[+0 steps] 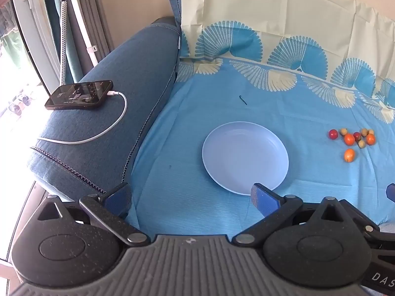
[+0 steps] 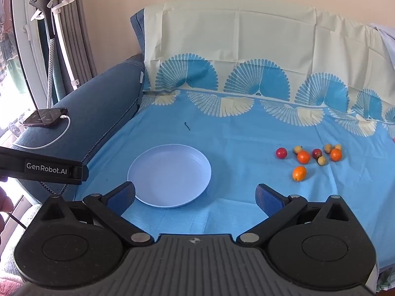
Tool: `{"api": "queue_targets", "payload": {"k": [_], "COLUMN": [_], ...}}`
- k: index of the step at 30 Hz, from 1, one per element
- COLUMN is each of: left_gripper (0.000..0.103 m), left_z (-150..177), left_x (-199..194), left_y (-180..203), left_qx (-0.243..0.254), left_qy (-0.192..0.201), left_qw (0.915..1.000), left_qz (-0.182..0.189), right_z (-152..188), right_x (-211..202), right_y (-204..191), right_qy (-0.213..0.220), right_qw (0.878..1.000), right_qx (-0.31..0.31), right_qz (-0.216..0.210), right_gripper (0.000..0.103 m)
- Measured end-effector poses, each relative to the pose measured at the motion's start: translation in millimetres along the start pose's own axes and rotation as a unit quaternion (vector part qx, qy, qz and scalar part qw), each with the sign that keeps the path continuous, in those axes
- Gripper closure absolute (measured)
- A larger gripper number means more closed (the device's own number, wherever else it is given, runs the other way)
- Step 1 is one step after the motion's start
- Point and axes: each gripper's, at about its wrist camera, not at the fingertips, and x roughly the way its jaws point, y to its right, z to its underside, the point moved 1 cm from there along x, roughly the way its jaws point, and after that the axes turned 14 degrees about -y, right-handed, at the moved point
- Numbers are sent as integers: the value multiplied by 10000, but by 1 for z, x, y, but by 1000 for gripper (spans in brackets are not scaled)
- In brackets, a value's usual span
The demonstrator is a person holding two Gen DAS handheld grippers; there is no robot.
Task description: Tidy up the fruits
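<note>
A pale blue plate (image 1: 256, 133) lies empty on the blue cloth; it also shows in the right wrist view (image 2: 182, 151). Several small fruits, red, orange and yellowish, lie in a loose cluster (image 1: 353, 139) right of the plate, also seen in the right wrist view (image 2: 312, 156). One orange fruit (image 2: 299, 173) lies a little nearer than the others. My left gripper (image 1: 191, 198) is open and empty, just short of the plate's near rim. My right gripper (image 2: 195, 197) is open and empty, near the plate's near right edge.
A blue sofa armrest (image 1: 118, 113) rises left of the cloth, with a phone (image 1: 80, 95) on a white charging cable (image 1: 103, 133). A cloth-draped backrest (image 2: 234, 44) stands behind. A small dark scrap (image 1: 243, 99) lies beyond the plate. The left gripper's body (image 2: 44, 169) shows at the right view's left edge.
</note>
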Motion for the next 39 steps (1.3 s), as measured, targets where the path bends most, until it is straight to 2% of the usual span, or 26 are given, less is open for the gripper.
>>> {"api": "queue_targets", "payload": {"k": [30,39], "left_gripper": [0,0], "left_z": [-1,-2], "left_x": [-3,-1], "left_y": [0,2], "left_qx": [13,40], "left_qy": [-38,-179], "left_qw": [10000,9998], "left_qz": [-12,8], "right_z": [-2,-1], "right_x": [-3,-1], "right_y": [0,1], "right_qy": [-7,3], "right_qw": [10000,10000], "right_qx": [23,20], "right_qz": [2,-2], "right_gripper": [0,0]}}
